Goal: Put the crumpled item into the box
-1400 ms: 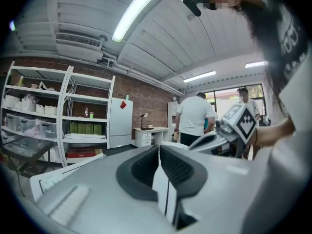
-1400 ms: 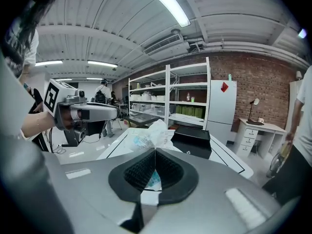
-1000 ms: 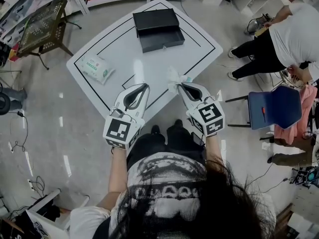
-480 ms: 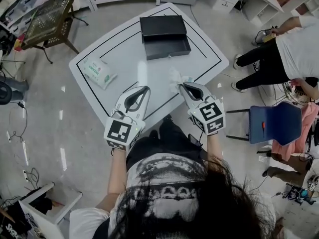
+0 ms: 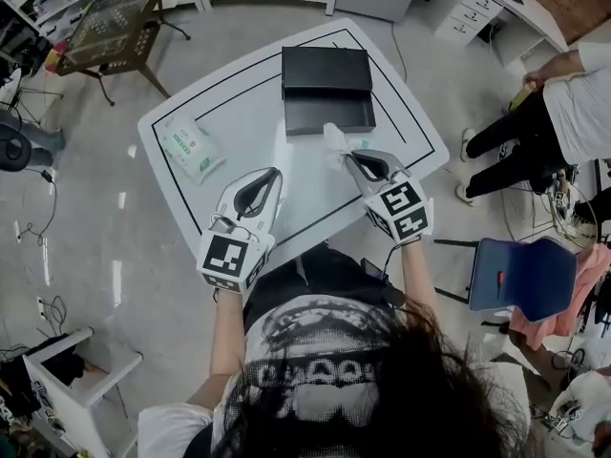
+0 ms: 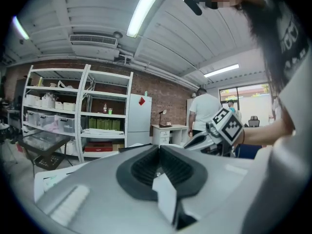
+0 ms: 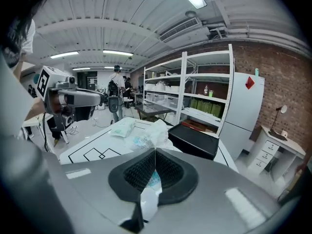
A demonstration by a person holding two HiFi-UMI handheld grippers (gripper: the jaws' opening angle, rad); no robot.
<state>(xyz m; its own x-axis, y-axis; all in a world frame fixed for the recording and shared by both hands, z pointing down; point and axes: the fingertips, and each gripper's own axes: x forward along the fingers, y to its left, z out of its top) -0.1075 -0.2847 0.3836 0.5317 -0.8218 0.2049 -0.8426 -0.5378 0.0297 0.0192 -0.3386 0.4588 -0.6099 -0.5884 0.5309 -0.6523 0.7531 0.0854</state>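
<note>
Carrying the crumpled item the rest of the way to the box is, in my judgement, the step in hand. The right gripper has its jaws pressed together on a lower fold of this white, blue-printed wad. The wad stands up beyond the tips, just short of the black box, over the white table.

To do the step well, bring the wad forward until it is over the open tray half, not the lid half behind it. Lower it past the near wall, then part the jaws fully. The grip is on a thin edge, so a snag on the rim could pull the wad free.

The right forearm reaches forward and slightly inward, with the gripper angled towards the box. The left gripper hangs over the table's near edge, jaws together on nothing. It points ahead, well apart from the wipes packet to its left.
</note>
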